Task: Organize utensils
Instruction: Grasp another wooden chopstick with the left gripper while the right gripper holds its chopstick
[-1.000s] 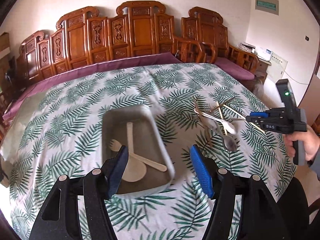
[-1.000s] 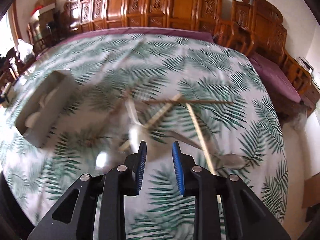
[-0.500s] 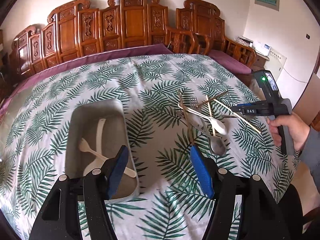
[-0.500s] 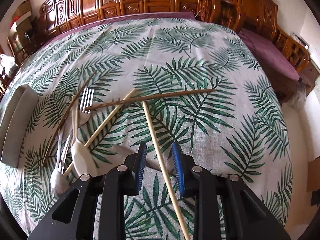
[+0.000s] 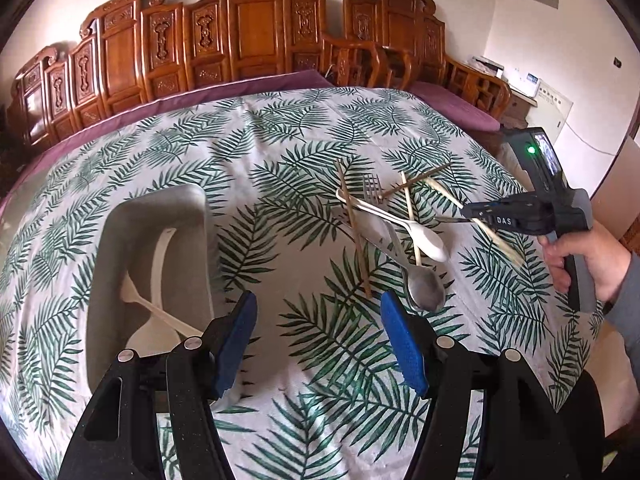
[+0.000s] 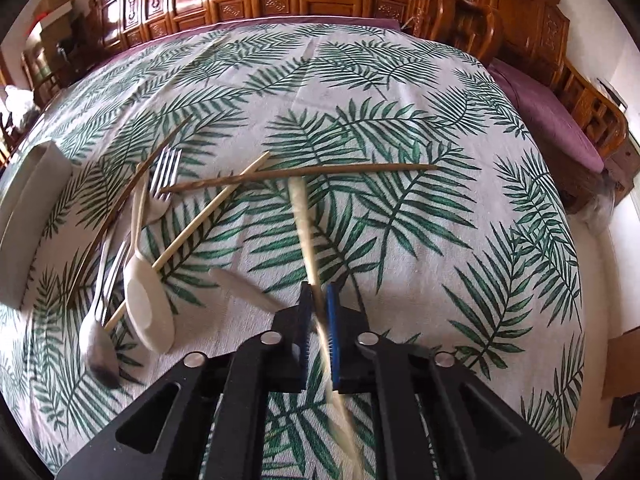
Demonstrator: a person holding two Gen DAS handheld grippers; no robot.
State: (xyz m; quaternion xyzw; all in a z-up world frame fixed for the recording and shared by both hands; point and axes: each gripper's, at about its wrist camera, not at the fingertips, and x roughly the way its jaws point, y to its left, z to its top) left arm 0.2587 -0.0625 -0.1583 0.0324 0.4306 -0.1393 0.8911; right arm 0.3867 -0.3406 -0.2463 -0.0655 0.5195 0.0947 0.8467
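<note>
A person works at a table under a palm-leaf tablecloth [image 5: 304,128]. The right gripper [image 6: 318,316] has just been closing, and its jaws now pinch a pale chopstick [image 6: 300,208] near one end, probably to lift it clear of the pile. The rest lie crossed nearby: darker chopsticks, a fork [image 6: 166,170], a white spoon [image 6: 148,304] and a metal spoon [image 6: 98,340]. The left gripper [image 5: 316,340] hovers empty, jaws apart, beside a grey tray [image 5: 108,264] already holding white plastic utensils.
</note>
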